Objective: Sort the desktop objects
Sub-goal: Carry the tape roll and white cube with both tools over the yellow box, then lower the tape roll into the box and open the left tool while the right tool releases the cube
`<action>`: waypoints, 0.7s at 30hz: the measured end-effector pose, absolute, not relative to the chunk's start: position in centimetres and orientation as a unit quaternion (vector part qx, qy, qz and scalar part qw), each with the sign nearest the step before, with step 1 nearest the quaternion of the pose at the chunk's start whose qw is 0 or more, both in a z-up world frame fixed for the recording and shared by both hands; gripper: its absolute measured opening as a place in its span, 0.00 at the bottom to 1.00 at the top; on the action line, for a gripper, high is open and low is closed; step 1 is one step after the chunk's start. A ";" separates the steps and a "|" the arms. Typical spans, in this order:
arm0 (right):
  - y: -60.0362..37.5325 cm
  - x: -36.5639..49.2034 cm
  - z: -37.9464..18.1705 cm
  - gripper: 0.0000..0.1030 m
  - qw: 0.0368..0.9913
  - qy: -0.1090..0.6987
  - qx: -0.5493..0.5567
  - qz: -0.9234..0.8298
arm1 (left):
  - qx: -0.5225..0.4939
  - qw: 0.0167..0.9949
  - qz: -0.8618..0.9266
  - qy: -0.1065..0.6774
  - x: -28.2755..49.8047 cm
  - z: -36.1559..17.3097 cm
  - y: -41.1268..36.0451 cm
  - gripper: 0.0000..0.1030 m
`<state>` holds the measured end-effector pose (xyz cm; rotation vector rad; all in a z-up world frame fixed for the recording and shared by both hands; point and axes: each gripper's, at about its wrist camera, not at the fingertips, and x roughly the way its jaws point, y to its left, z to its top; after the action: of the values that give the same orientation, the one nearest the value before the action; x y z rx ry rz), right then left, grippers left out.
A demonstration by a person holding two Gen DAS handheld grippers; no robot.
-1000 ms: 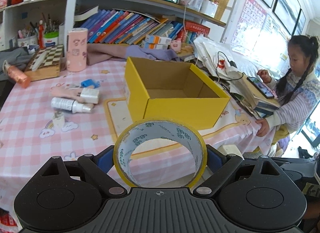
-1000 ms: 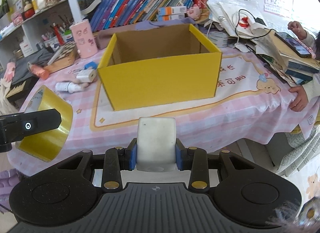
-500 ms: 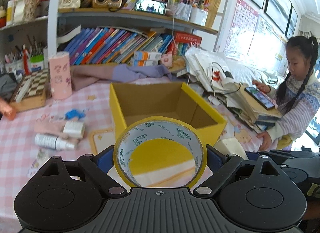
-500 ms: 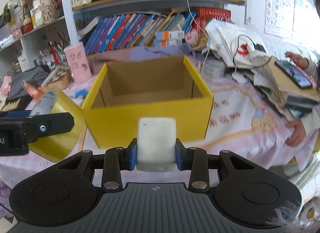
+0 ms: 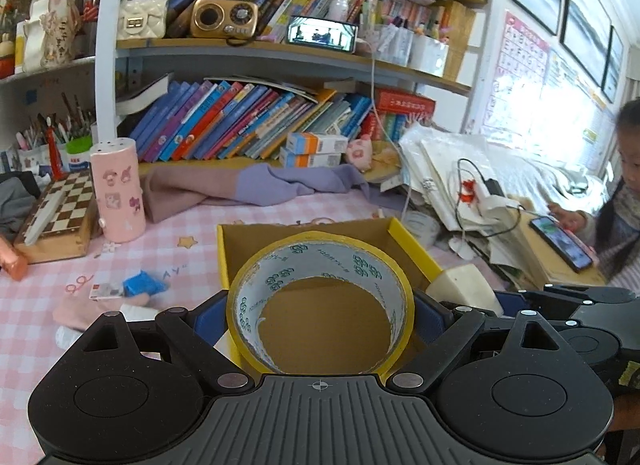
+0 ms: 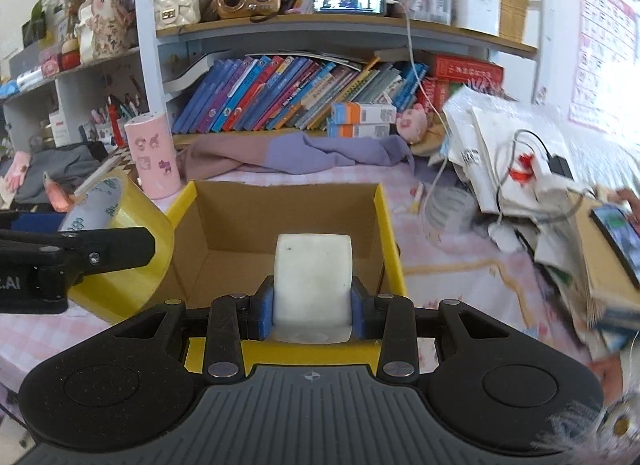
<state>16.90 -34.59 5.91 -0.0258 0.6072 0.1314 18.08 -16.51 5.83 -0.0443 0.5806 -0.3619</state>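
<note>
My left gripper (image 5: 320, 305) is shut on a roll of yellow tape (image 5: 256, 297) and holds it over the left part of the open yellow cardboard box (image 5: 412, 249). The roll also shows in the right wrist view (image 6: 120, 249), at the box's left wall. My right gripper (image 6: 312, 301) is shut on a white block (image 6: 312, 277) and holds it above the box's (image 6: 390, 241) near wall. The white block shows in the left wrist view (image 5: 464, 285) to the right of the tape. The box's brown floor looks bare.
On the pink checked tablecloth (image 5: 48, 305) left of the box lie small tubes and a blue item (image 5: 142, 285). A pink cylinder (image 5: 118, 193), a chessboard box (image 5: 56, 209), a purple cloth (image 5: 260, 185) and bookshelves stand behind. Papers, cables and a child (image 5: 628, 193) are at the right.
Both grippers have moved forward and up over the box with their loads. The tape now hangs over the box's inside, and the white block is above its near wall.
</note>
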 end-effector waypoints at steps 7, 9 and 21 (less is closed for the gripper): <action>-36.0 21.4 4.6 0.32 0.940 0.315 -0.069 0.115 | 0.000 0.941 -0.155 0.300 21.4 4.6 -18.7 0.90; -36.0 22.7 4.0 0.32 0.932 0.324 -0.092 0.135 | 0.018 0.940 -0.155 0.305 22.3 4.2 -19.3 0.90; -33.9 30.5 0.5 0.32 0.854 0.358 -0.281 0.250 | 0.123 0.906 -0.174 0.366 28.6 1.1 -22.4 0.90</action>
<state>30.55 -33.87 0.54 -0.5915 0.7531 0.5259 28.65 -22.40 1.08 0.2540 0.7554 -0.3588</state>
